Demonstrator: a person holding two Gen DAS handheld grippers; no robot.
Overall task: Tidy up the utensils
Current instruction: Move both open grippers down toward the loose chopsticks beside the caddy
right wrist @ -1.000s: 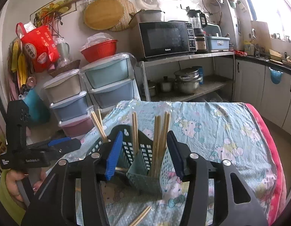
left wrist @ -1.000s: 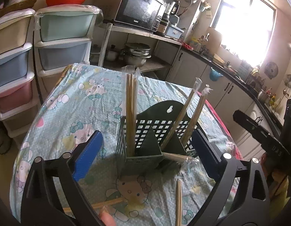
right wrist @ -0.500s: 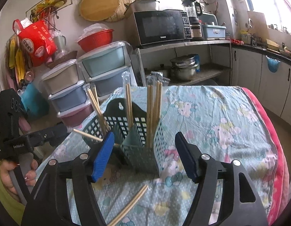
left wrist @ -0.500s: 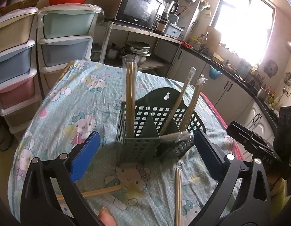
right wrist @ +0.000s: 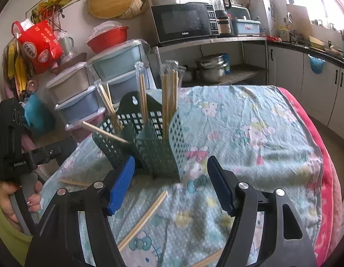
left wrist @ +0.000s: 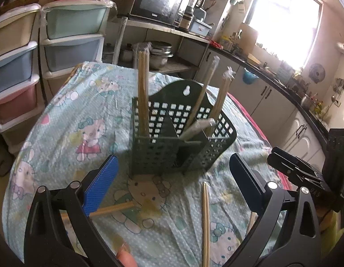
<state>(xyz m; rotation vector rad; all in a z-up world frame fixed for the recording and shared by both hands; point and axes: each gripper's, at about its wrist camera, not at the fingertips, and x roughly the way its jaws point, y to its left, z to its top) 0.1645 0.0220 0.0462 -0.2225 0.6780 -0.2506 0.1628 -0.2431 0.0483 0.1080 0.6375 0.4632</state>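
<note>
Green utensil holder point(left wrist: 172, 151) stands upright on the cartoon-print tablecloth point(left wrist: 83, 120), wrapped chopstick pairs point(left wrist: 142, 93) poking up from its compartments. Loose chopsticks point(left wrist: 205, 218) lie on the cloth in front. Left gripper point(left wrist: 172, 191) gapes wide, empty. Right gripper point(right wrist: 170, 185), jaws just opened, holds nothing.

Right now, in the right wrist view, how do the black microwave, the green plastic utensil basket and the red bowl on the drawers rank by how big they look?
1. Green plastic utensil basket, though it is nearest the camera.
2. Black microwave.
3. Red bowl.
</note>
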